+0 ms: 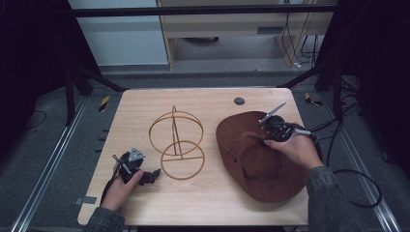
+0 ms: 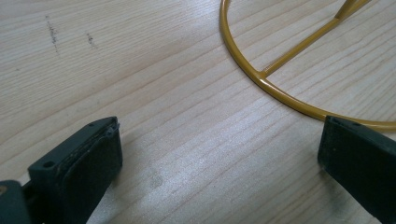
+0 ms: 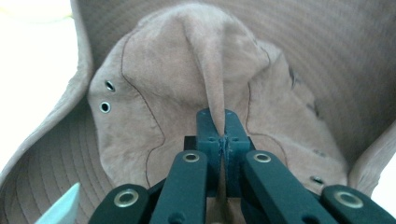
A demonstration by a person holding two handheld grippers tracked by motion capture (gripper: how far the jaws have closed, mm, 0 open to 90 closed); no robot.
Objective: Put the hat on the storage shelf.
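A brown brimmed hat (image 1: pixel 256 159) lies on the right part of the wooden table (image 1: pixel 203 198). In the right gripper view its crown (image 3: pixel 154 84) bunches into a ridge of fabric, and my right gripper (image 3: pixel 218 122) is shut on that fold. From the high view the right gripper (image 1: pixel 269 135) sits over the hat's far side. A golden wire hat stand (image 1: pixel 176 140) stands at the table's middle. My left gripper (image 1: pixel 153 175) rests near the stand's base ring (image 2: pixel 261 79), jaws wide apart with bare wood between them (image 2: pixel 219 154).
A dark round grommet (image 1: pixel 239 101) sits in the tabletop at the back. Cables (image 1: pixel 358 179) trail off the table's right edge. Metal rails (image 1: pixel 43 169) run along the floor on the left.
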